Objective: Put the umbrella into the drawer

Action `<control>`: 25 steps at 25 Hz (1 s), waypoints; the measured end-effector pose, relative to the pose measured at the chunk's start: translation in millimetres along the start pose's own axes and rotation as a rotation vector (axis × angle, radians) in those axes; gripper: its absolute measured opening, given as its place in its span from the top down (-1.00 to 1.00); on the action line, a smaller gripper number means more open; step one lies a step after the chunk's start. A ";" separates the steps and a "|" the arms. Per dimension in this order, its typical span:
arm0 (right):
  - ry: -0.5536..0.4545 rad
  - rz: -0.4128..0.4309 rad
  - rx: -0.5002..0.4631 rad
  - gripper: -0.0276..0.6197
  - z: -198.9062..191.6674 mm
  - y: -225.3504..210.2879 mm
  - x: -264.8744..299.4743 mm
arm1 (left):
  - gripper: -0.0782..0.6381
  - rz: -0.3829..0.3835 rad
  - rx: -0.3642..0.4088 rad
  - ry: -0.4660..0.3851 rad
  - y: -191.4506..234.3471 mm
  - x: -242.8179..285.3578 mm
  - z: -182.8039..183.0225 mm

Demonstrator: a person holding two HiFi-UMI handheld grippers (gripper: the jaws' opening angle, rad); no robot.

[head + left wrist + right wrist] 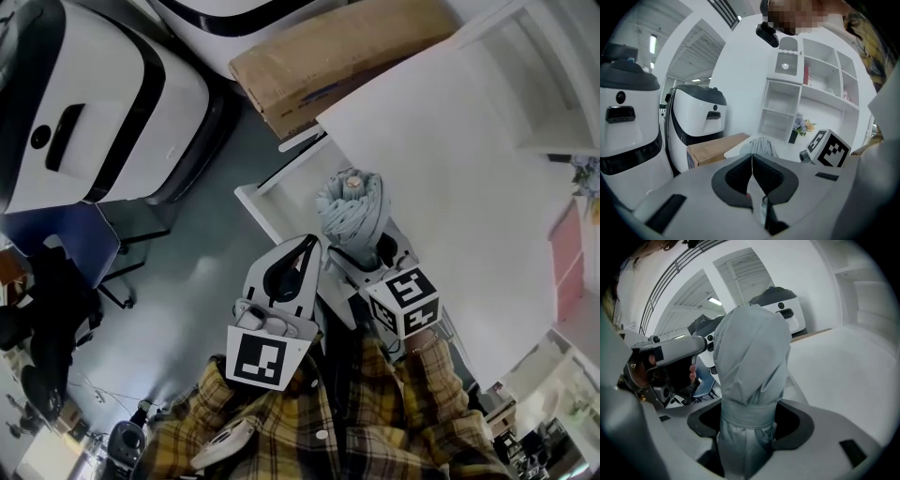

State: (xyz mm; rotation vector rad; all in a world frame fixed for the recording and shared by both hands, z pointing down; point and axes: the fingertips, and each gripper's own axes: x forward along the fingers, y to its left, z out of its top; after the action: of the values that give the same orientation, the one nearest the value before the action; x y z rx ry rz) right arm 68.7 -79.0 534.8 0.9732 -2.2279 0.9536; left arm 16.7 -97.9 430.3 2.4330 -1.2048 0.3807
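A folded grey-blue umbrella (pixel 352 208) stands upright with its tip toward my head, and my right gripper (pixel 361 255) is shut on it around the strapped part. In the right gripper view the umbrella (pixel 751 357) fills the gap between the jaws of that gripper (pixel 749 420). The white drawer (pixel 251 195) is pulled open under the white tabletop (pixel 450 159), just beyond the umbrella. My left gripper (pixel 305 248) is beside the umbrella on its left, shut with nothing held; its jaws meet in the left gripper view (pixel 752 164).
A cardboard box (pixel 328 56) lies on the floor behind the drawer. Large white machines (pixel 94 103) stand at the far left, with a blue chair (pixel 66 244) near them. A white shelf unit (pixel 553 75) rises at the table's far right.
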 end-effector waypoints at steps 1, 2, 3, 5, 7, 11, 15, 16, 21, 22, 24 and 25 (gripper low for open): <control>0.010 0.001 0.001 -0.02 -3.1 -0.9 4.2 | 0.72 0.007 -0.004 0.003 1.8 0.6 -2.4; 0.018 0.004 0.006 -0.02 -6.0 -1.4 8.2 | 0.72 0.012 -0.008 0.007 3.3 1.2 -5.2; 0.025 0.007 0.012 -0.02 -8.8 -1.8 12.0 | 0.72 0.016 -0.012 0.011 4.4 1.8 -8.1; 0.035 0.012 0.023 -0.02 -14.1 -2.3 19.4 | 0.72 0.019 -0.015 0.022 5.5 3.5 -14.5; 0.043 0.012 0.026 -0.02 -19.2 -3.1 26.1 | 0.72 0.020 -0.018 0.034 5.5 6.1 -21.0; 0.051 -0.001 0.025 -0.02 -28.4 -7.3 38.8 | 0.72 0.024 -0.027 0.051 5.4 14.3 -30.2; 0.070 -0.010 0.069 -0.02 -42.9 -17.3 52.3 | 0.72 0.027 -0.057 0.049 6.1 23.9 -37.0; 0.077 -0.012 0.075 -0.02 -47.4 -19.2 55.5 | 0.72 0.027 -0.064 0.051 6.4 24.8 -38.7; 0.100 -0.010 0.069 -0.02 -62.1 -25.3 69.2 | 0.72 0.021 -0.063 0.072 5.7 28.3 -47.5; 0.102 -0.006 0.080 -0.02 -64.5 -26.7 73.0 | 0.72 0.021 -0.062 0.074 5.8 29.0 -48.8; 0.107 -0.002 0.102 -0.02 -69.8 -30.7 81.2 | 0.72 0.021 -0.062 0.076 6.2 29.7 -50.8; 0.112 -0.001 0.110 -0.02 -72.5 -33.1 85.2 | 0.72 0.023 -0.063 0.077 6.5 29.8 -51.6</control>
State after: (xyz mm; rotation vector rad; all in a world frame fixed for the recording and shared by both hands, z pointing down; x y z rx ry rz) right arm 55.8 -74.4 650.6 0.9446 -2.1014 1.1127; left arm 25.7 -98.3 489.5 2.3318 -1.1946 0.4323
